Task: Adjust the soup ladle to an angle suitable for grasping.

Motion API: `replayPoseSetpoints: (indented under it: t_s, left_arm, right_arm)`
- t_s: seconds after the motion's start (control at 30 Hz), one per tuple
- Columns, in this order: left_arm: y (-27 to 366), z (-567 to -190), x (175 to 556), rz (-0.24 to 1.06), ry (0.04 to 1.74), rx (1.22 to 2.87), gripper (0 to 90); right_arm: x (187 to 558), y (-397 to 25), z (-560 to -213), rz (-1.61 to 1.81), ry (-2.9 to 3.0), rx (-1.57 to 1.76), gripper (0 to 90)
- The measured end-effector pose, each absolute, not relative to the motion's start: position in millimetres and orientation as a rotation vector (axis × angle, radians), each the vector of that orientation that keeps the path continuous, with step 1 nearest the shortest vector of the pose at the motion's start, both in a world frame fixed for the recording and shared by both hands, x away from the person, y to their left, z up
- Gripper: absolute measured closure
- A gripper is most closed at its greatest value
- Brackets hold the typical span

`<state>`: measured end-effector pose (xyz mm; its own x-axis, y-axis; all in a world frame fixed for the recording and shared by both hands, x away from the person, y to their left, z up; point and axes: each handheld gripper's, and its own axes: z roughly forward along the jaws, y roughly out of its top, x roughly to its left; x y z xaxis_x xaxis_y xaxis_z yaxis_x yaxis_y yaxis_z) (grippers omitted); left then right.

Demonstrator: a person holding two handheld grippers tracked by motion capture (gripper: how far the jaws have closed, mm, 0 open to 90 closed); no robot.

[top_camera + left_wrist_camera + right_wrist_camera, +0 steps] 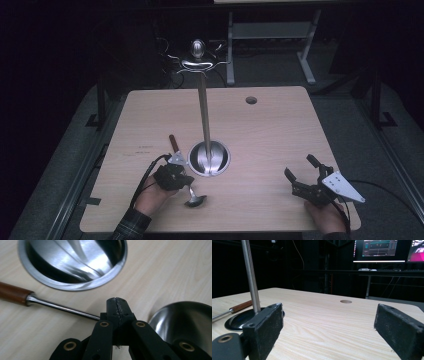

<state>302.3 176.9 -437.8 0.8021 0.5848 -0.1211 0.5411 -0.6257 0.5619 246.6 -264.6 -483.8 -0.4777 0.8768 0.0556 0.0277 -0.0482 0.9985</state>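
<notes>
L gripper [117,305] pinches the ladle [60,307]; thin stem could slip. R gripper [327,325] gapes wide, w/ nothing in it.

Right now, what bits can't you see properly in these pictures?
- Ladle: in the left gripper view, the closed fingers cover the shaft where they meet it, and the wooden handle runs off the left edge.
- Ladle bowl: cut off by the right edge in that view.
- Stand: its top leaves the right gripper view's upper edge.
- Monitors: in the right gripper view, too small and far to read.
</notes>
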Motion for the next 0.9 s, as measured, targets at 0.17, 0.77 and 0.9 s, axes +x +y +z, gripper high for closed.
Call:
replayPoseSetpoints:
  t_s: [0.17,0.77,0.9]
  left_arm:
    - [168,-441,301,0.085,0.802,2.423,90.0]
    - [170,-446,293,0.068,0.778,2.508,90.0]
    - [176,-444,290,0.074,0.789,2.511,90.0]
  right_arm:
    - [247,-265,-484,1.604,1.554,0.982,7.9]
    - [247,-265,-484,1.606,1.554,0.982,7.9]
    - [247,-265,-484,1.605,1.554,0.982,7.9]
